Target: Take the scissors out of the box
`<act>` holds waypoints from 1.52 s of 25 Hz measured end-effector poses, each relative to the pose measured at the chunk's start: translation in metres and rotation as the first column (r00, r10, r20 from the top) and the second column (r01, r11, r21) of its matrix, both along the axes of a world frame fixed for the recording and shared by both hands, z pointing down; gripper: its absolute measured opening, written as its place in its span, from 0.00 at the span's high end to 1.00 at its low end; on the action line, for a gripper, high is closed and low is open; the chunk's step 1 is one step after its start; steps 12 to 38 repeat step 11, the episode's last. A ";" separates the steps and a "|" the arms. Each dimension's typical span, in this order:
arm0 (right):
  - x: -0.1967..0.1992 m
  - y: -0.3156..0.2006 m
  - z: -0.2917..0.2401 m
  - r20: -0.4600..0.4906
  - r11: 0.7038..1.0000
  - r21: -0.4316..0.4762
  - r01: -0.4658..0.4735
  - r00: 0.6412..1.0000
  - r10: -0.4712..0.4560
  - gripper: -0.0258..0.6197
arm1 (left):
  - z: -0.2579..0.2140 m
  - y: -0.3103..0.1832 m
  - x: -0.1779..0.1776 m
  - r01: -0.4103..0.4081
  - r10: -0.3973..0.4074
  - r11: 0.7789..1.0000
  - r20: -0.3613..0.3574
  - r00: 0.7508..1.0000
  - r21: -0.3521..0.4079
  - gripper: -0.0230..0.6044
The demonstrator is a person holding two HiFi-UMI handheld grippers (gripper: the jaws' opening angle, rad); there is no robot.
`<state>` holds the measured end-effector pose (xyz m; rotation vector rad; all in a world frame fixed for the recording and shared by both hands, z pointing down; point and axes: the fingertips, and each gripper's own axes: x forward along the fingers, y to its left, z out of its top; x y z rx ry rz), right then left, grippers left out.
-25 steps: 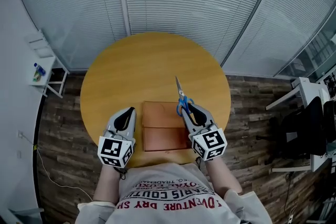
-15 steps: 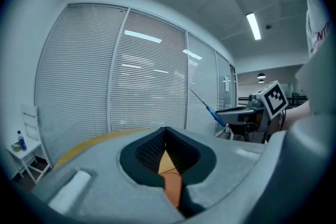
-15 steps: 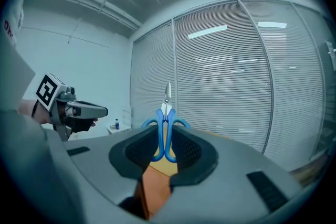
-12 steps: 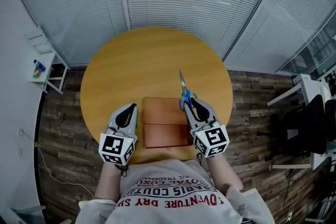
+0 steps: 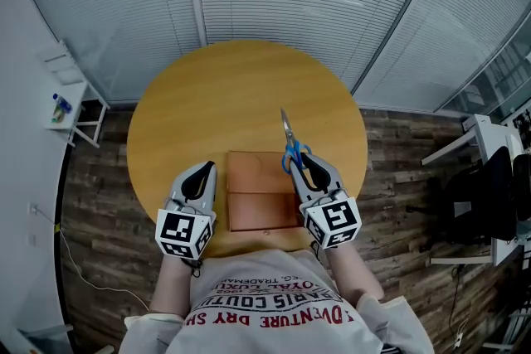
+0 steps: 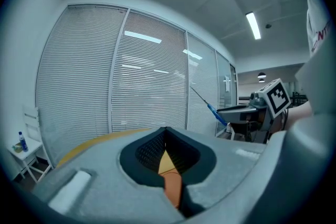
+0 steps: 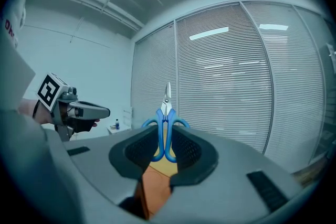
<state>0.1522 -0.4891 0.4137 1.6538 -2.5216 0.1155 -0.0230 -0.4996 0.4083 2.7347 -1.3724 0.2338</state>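
Observation:
My right gripper [image 5: 299, 165] is shut on the blue handles of the scissors [image 5: 289, 147], and their steel blades point away from me over the round wooden table [image 5: 241, 91]. In the right gripper view the scissors [image 7: 166, 122] stand upright between the pads. A flat brown box [image 5: 257, 199], its lid closed, lies at the table's near edge between the two grippers. My left gripper [image 5: 202, 171] hovers just left of the box, shut and holding nothing. The left gripper view shows the scissors [image 6: 211, 108] off to the right.
Glass walls with blinds curve behind the table. A small white side table [image 5: 65, 105] carrying a bottle stands at the left. A white desk [image 5: 485, 147] and a dark chair are at the right. The floor is wood planks.
Only the head view has shifted a little. Both grippers and the scissors keep their places over the box.

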 end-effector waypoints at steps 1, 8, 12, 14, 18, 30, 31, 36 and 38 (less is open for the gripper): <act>0.000 0.001 -0.001 -0.001 1.000 0.000 -0.001 1.000 0.001 0.82 | -0.001 0.001 -0.001 0.001 -0.001 1.000 0.000 1.000 0.001 0.95; 0.003 -0.001 -0.001 0.001 0.999 -0.012 -0.038 0.999 0.038 0.82 | -0.002 0.004 0.001 -0.009 0.009 1.000 0.006 1.000 0.002 0.95; 0.001 0.002 -0.001 0.001 0.999 -0.012 -0.045 0.999 0.045 0.82 | -0.002 0.008 -0.002 -0.007 0.007 1.000 0.006 1.000 0.002 0.95; 0.001 0.002 -0.001 0.001 0.999 -0.012 -0.045 0.999 0.045 0.82 | -0.002 0.008 -0.002 -0.007 0.007 1.000 0.006 1.000 0.002 0.95; 0.001 0.002 -0.001 0.001 0.999 -0.012 -0.045 0.999 0.045 0.82 | -0.002 0.008 -0.002 -0.007 0.007 1.000 0.006 1.000 0.002 0.95; 0.001 0.002 -0.001 0.001 0.999 -0.012 -0.045 0.999 0.045 0.82 | -0.002 0.008 -0.002 -0.007 0.007 1.000 0.006 1.000 0.002 0.95; 0.001 0.002 -0.001 0.001 0.999 -0.012 -0.045 0.999 0.045 0.82 | -0.002 0.008 -0.002 -0.007 0.007 1.000 0.006 1.000 0.002 0.95; 0.001 0.002 -0.001 0.001 0.999 -0.012 -0.045 0.999 0.045 0.82 | -0.002 0.008 -0.002 -0.007 0.007 1.000 0.006 1.000 0.002 0.95; 0.001 0.002 -0.001 0.001 0.999 -0.012 -0.045 0.999 0.045 0.82 | -0.002 0.008 -0.002 -0.007 0.007 1.000 0.006 1.000 0.002 0.95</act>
